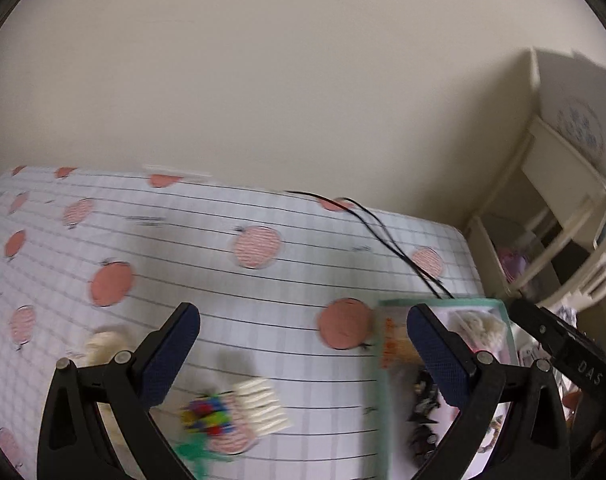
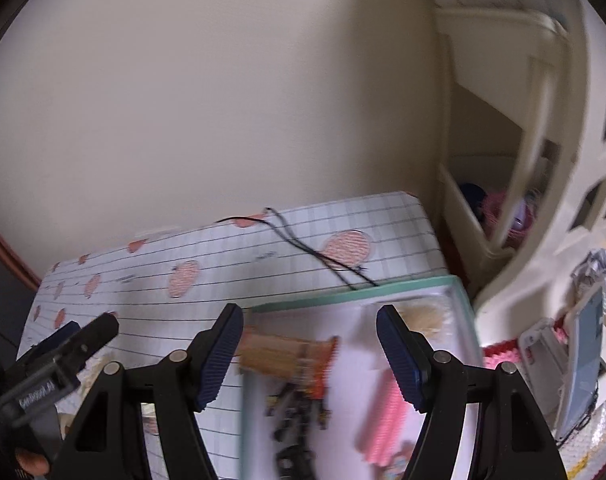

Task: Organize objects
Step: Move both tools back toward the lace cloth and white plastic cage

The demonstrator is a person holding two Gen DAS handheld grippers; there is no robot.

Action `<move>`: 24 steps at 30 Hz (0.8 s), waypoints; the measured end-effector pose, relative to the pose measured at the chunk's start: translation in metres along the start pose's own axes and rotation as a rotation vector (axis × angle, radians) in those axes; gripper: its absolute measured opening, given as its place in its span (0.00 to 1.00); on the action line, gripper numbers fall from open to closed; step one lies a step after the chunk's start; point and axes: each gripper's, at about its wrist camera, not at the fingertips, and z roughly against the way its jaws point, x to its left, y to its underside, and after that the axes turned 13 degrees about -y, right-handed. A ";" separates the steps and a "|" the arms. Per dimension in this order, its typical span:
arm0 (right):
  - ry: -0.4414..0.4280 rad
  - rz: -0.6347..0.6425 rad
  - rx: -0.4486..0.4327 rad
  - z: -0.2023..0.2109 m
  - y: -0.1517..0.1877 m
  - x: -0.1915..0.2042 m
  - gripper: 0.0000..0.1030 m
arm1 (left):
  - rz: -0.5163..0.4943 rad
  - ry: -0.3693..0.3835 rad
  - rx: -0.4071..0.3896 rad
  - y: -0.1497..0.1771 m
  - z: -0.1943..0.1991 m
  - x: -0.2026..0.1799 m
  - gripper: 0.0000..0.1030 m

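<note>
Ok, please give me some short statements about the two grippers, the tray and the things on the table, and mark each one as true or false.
1. The left gripper is open and holds nothing. True.
2. The right gripper is shut on a pink item. False: it is open and empty above the tray.
3. The tray has a green rim. True.
4. The tray is empty. False: it holds several small items, among them a pink one.
5. A thin black cord lies on the tablecloth. True.

Left gripper (image 1: 303,344) gapes empty over the spotted cloth (image 1: 231,240) — green-rimmed tray (image 1: 387,400) at its right finger.
</note>
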 end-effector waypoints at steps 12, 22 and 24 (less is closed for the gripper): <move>-0.104 0.111 0.035 -0.013 0.008 0.099 0.71 | 0.186 -0.119 0.036 0.000 0.028 0.123 1.00; -0.136 0.164 0.098 -0.034 0.027 0.146 0.71 | 0.239 -0.141 0.078 0.007 0.022 0.173 1.00; -0.126 0.171 0.116 -0.042 0.031 0.148 0.71 | 0.241 -0.123 0.105 0.009 0.013 0.176 1.00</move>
